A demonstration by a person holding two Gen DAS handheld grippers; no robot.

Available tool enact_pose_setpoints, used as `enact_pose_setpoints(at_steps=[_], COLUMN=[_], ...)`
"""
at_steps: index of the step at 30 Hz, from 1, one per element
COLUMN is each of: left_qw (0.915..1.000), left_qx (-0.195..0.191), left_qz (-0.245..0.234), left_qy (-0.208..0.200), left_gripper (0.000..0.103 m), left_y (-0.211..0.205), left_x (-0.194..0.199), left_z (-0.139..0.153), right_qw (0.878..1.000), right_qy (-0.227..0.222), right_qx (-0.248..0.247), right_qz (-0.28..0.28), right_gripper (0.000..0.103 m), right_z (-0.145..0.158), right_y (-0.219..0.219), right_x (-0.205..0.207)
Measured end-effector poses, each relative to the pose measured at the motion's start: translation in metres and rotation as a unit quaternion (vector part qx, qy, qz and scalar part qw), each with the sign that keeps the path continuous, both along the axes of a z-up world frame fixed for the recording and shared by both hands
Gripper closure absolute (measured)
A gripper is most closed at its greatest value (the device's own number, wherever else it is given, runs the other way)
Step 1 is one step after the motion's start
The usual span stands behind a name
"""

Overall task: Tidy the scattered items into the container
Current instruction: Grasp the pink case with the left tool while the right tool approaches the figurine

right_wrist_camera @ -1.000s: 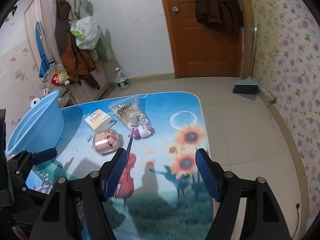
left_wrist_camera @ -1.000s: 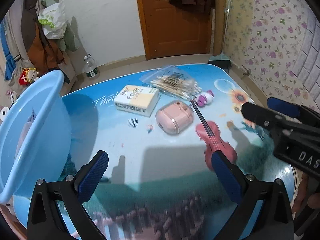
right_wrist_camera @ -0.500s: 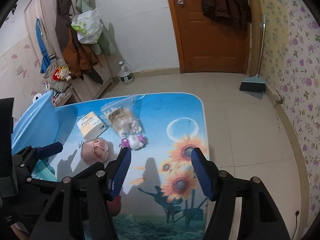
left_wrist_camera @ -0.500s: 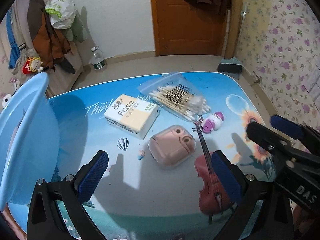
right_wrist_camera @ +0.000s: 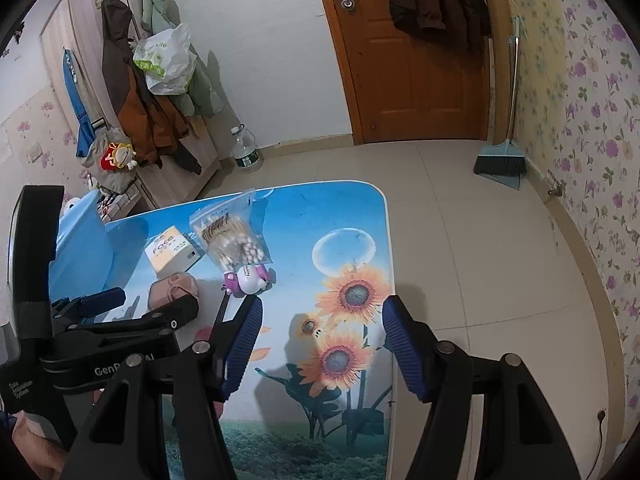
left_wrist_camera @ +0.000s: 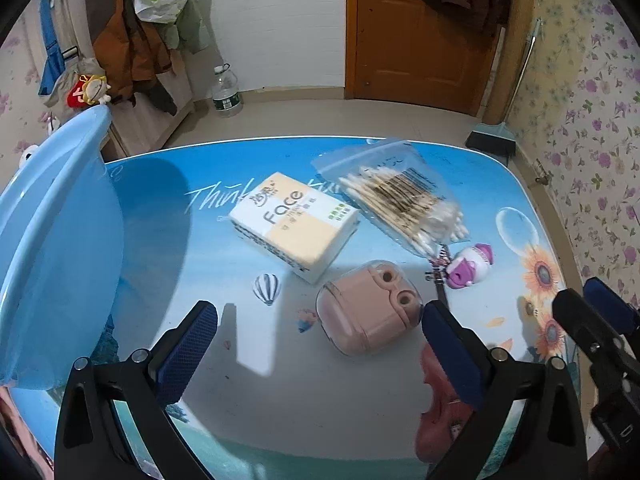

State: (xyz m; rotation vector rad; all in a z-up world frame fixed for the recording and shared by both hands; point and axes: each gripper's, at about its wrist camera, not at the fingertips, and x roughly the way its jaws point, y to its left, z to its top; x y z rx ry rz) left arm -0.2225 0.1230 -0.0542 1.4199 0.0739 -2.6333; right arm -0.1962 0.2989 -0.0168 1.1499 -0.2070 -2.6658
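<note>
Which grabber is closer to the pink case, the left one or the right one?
Left. The left gripper hangs just short of the pink case, which sits by its right-hand finger. The right gripper hangs over the printed sunflowers, farther off to the side.

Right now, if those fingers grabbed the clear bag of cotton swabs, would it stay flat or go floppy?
Probably floppy: the bag of cotton swabs is thin clear plastic, wrinkled at its empty end. The loose sticks inside would likely slide and bunch. It looks light, and the slick film might slip unless pinched across the sticks.
</note>
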Motion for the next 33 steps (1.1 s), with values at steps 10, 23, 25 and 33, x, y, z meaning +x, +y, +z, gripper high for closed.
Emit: enact_pose_setpoints(at_steps=[10, 23, 25, 33], left_qw=[1.0, 0.9983, 0.9984, 0.9976], left_qx=[-0.003, 0.011, 0.013, 0.021], left_qz=[0.004, -0.057, -0.055, -0.066], left_qy=[-0.007, 0.0, 0.0, 0.009], left_gripper=[0.0, 0.034, 0.038, 0.055], left_y=[-0.024, 0.004, 0.004, -0.01], left_x=[0.013, -0.003, -0.004, 0.005], left_z=[-0.004, -0.002, -0.003, -0.001], right_qw=[1.0, 1.0, 1.0, 0.998], right_qy=[0.005, -0.025, -0.026, -0.038], right_qx=[-0.008, 0.002, 0.004, 0.005], right_qz=[-0.001, 0.015, 0.016, 0.043], right_gripper=[0.038, 0.038, 0.038, 0.038], right_z=[0.003, -0.01, -0.011, -0.011], right_y=[0.002, -0.011, -0.012, -0.029], right_x=[0.002, -0.01, -0.012, -0.024])
